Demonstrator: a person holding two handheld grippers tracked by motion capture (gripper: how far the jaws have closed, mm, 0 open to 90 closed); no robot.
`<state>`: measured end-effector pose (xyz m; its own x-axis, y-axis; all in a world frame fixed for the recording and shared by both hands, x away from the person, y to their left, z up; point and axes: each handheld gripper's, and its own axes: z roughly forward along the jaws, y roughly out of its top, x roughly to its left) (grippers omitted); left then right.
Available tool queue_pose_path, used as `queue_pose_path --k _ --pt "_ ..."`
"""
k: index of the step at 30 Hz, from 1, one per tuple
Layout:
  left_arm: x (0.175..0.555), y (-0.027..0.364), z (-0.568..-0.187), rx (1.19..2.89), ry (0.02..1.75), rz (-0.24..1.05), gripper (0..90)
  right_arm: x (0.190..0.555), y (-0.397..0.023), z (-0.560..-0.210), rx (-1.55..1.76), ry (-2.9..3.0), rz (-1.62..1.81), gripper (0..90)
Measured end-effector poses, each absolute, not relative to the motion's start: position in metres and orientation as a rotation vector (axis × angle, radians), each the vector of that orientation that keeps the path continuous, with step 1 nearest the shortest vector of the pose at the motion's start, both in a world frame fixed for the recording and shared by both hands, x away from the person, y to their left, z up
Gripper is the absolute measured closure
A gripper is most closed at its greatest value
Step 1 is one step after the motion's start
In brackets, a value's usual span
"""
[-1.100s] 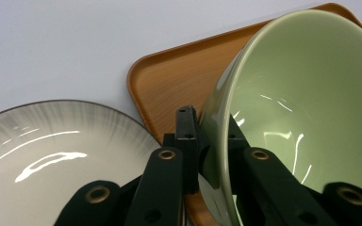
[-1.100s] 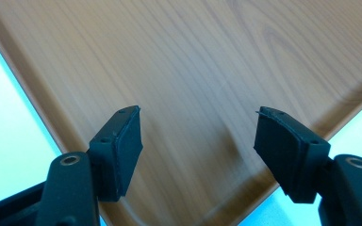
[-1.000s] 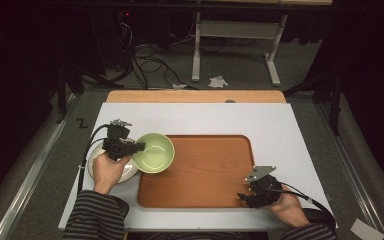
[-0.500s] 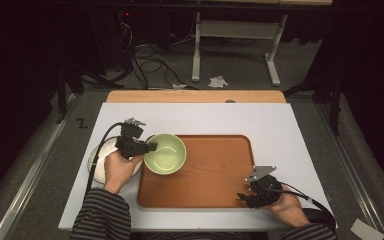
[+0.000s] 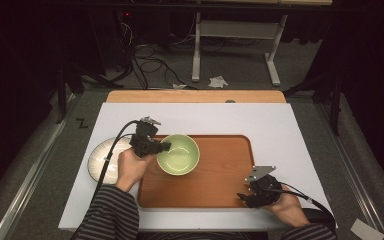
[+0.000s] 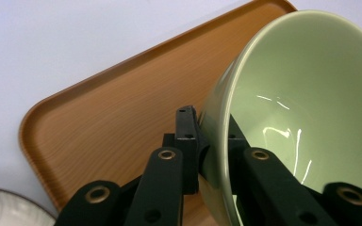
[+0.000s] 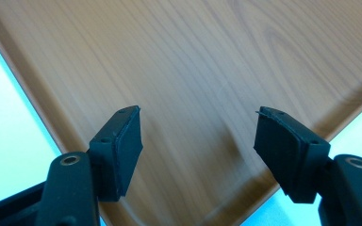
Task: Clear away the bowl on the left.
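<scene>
As I look down from above, I see a white table top (image 5: 290, 130) with a strip of light wood along its far edge (image 5: 195, 96). Past it the room is dark, with a grey floor, black cables (image 5: 145, 55) and the white legs of another table (image 5: 235, 45). A scrap of crumpled paper (image 5: 218, 81) lies on that floor.

Going from the left, a white plate (image 5: 105, 159) sits on the table, just beside the brown tray (image 5: 230, 170). I can see nothing on the plate. My left arm in its striped sleeve (image 5: 111, 212) reaches over the plate, and my left tongs (image 5: 159, 147) are clamped on the near rim of the green bowl (image 5: 179, 154). In the left gripper view one black jaw is on the outside of the bowl (image 6: 306, 94) wall and the other is inside, pinching the thin wall between them. The bowl is tilted there, and it is empty and shiny inside. From above it is over the left end of the tray. I cannot tell if its bottom touches the wood.

The tray (image 6: 103, 117) has a low raised edge and round corners, and the rest of it is bare.

At the right, my right tongs (image 5: 244, 198) sit at the near right corner of the tray. In the right gripper view the two jaws stand wide apart over the wood (image 7: 207, 70), with nothing between them
</scene>
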<state>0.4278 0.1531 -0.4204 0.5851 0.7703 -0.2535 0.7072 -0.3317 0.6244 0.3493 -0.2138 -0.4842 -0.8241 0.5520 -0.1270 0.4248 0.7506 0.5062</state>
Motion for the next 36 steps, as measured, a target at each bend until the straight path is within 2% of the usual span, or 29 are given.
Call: queue_pose_path --k 21,27,36 --pt "0.437 0.107 -0.450 2.184 1.135 0.019 82.9 0.349 -0.213 -0.485 0.766 2.691 0.678 34.1" --pt "0.442 0.101 -0.461 2.181 1.146 -0.036 82.9 0.349 -0.213 -0.485 0.760 2.694 0.674 34.1" --pt "0.448 0.098 -0.468 2.176 1.171 -0.046 82.4 0.348 -0.214 -0.485 0.764 2.687 0.677 34.1"
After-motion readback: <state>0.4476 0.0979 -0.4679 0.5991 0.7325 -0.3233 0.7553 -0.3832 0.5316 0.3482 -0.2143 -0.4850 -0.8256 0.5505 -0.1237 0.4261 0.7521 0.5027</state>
